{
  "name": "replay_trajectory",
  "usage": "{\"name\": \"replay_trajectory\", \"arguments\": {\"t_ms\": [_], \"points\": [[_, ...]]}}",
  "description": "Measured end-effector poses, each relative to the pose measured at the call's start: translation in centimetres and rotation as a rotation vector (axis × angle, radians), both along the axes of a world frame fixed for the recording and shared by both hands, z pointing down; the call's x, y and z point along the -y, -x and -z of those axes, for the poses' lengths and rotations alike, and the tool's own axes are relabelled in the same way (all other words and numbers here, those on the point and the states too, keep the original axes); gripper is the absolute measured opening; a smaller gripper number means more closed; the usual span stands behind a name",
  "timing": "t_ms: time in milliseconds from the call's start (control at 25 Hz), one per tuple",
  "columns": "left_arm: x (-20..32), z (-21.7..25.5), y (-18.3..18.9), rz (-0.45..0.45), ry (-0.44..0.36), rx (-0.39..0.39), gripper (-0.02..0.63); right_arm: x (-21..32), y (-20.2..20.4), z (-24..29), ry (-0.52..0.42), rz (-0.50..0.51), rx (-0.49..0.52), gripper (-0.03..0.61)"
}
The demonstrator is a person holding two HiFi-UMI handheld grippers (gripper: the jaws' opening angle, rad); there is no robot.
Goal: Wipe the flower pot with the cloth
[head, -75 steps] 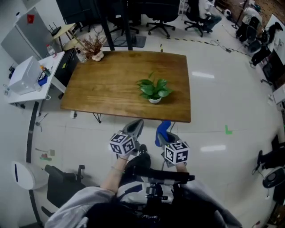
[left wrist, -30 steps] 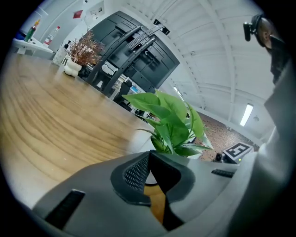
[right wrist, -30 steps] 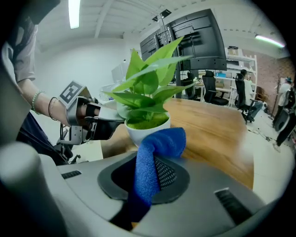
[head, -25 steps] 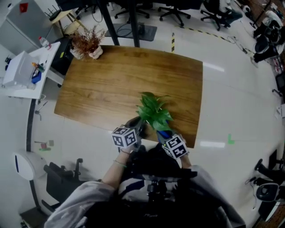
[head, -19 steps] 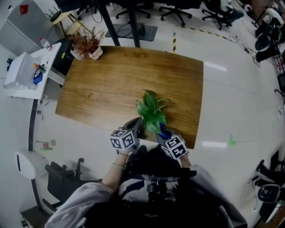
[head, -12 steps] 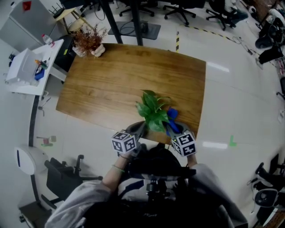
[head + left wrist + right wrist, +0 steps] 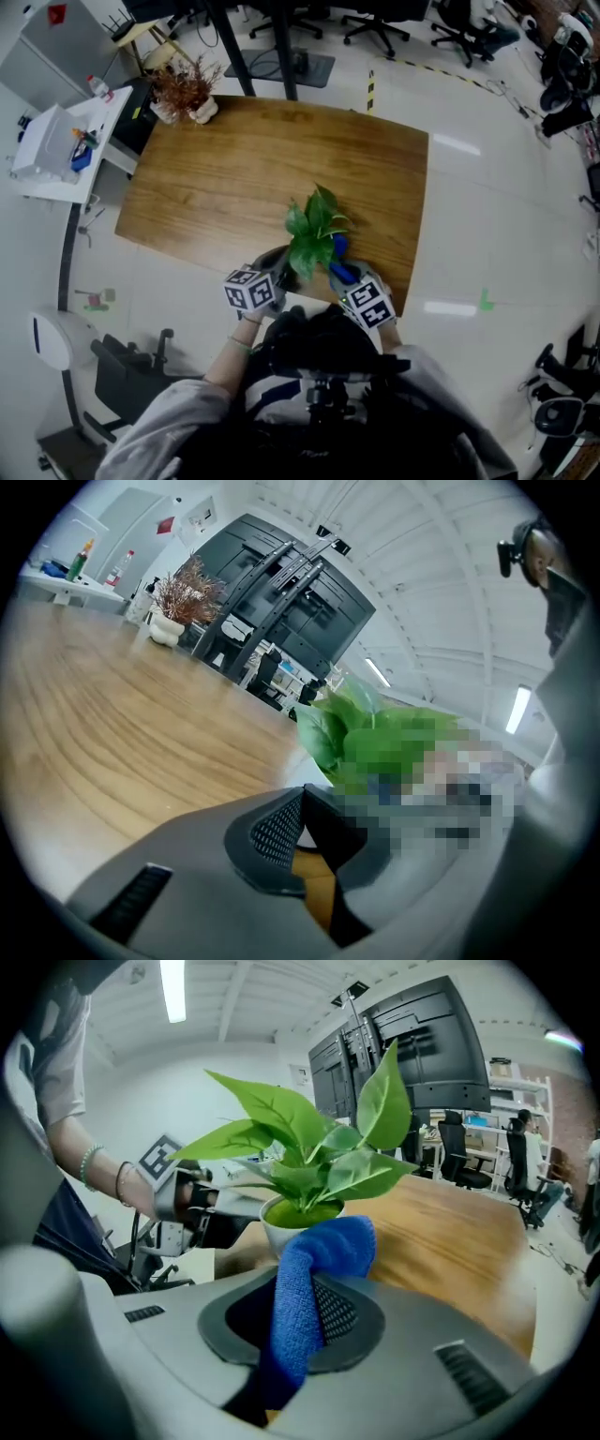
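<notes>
A leafy green plant [image 7: 314, 230] stands in a small white flower pot [image 7: 281, 1227] near the front edge of the wooden table [image 7: 234, 169]. In the head view the leaves hide the pot. My left gripper [image 7: 277, 262] sits at the pot's left side, its jaws closed on the pot's rim [image 7: 306, 768]. My right gripper [image 7: 309, 1269] is shut on a blue cloth [image 7: 305, 1297]. The cloth's folded end rests just in front of the pot's wall, on the pot's right in the head view [image 7: 339, 253]. In the right gripper view, the left gripper [image 7: 220, 1206] reaches the pot from the left.
A dried red-brown plant in a pale pot [image 7: 187, 94] stands at the table's far left corner. A white side table [image 7: 56, 155] with small items is to the left. Office chairs [image 7: 375, 14] stand beyond the table. The front table edge is right under both grippers.
Three seconds ago both grippers hung below the table edge; now they flank the pot. In the last half second the right gripper brought the cloth leftward, closer to the pot.
</notes>
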State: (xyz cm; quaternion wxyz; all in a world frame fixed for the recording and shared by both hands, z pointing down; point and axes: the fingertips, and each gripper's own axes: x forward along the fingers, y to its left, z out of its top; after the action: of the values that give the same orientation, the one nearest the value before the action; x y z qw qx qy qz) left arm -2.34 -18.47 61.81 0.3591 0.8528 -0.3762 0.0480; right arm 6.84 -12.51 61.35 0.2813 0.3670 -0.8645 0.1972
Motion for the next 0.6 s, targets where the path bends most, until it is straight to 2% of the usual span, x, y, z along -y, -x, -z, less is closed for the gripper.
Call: {"name": "replay_trajectory", "arguments": {"t_ms": [160,360,480,600], "points": [[2.0,0.1,0.6,0.005,-0.019,0.024,0.008,-1.1,2.0,-1.1,0.034,0.066,-0.018,0.063],[3.1,0.2,1.0,0.021,-0.037,0.033,0.008,-1.4,3.1,-2.6,0.070,0.092,-0.039,0.063],[2.5,0.6,1.2,0.025,-0.042,0.042,0.008,-1.4,2.3,-2.1,0.075,0.058,-0.021,0.063],[0.7,0.5,1.5,0.013,-0.036,0.050,0.008,-1.1,-0.2,-1.5,0.073,-0.023,-0.023,0.063]]}}
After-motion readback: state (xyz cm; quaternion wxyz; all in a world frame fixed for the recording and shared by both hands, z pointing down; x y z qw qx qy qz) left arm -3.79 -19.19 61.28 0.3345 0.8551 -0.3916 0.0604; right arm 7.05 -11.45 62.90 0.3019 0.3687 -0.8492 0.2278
